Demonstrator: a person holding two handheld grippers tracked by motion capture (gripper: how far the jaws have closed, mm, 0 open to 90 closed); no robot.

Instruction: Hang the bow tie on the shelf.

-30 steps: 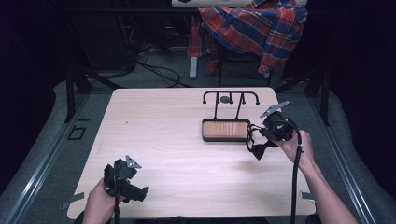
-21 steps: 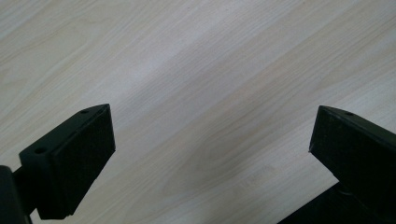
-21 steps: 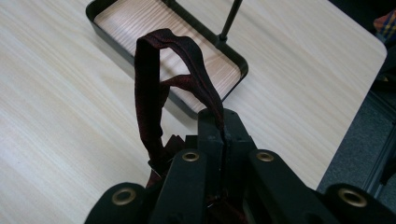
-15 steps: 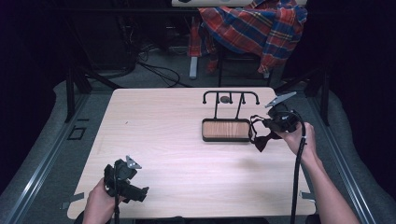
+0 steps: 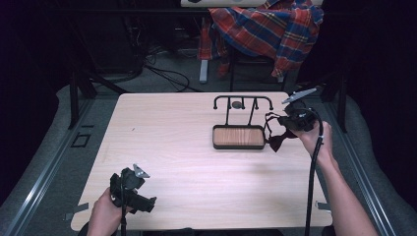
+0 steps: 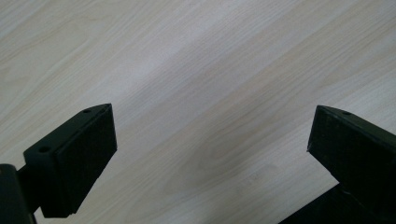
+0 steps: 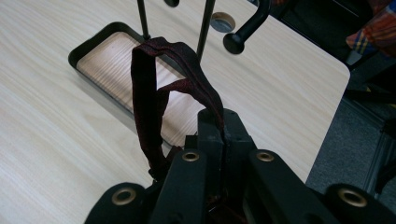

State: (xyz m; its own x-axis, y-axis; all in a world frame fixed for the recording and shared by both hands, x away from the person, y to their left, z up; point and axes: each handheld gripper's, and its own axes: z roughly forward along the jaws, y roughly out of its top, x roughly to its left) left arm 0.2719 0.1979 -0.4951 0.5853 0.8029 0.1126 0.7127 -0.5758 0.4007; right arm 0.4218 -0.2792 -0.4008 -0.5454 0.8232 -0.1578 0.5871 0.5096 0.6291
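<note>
Left gripper (image 5: 129, 189) idle, well off the stand's (image 5: 239, 136) near-left, jaws spread wide over bare table (image 5: 167, 137). Stand: wooden tray base, black rail above. Right gripper (image 5: 290, 122) just right of stand, jaws clamped on dark red strap (image 7: 154, 88), which hangs in a loop. Strap looks light, limp, floppy; best pinched at the band's flat, loop left free for the rail.

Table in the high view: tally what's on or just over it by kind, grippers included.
Grippers: 2, left gripper and right gripper
Black stand with wooden tray base: 1
Dark strap, pinched in the right gripper's fingers: 1
Total: 4
</note>
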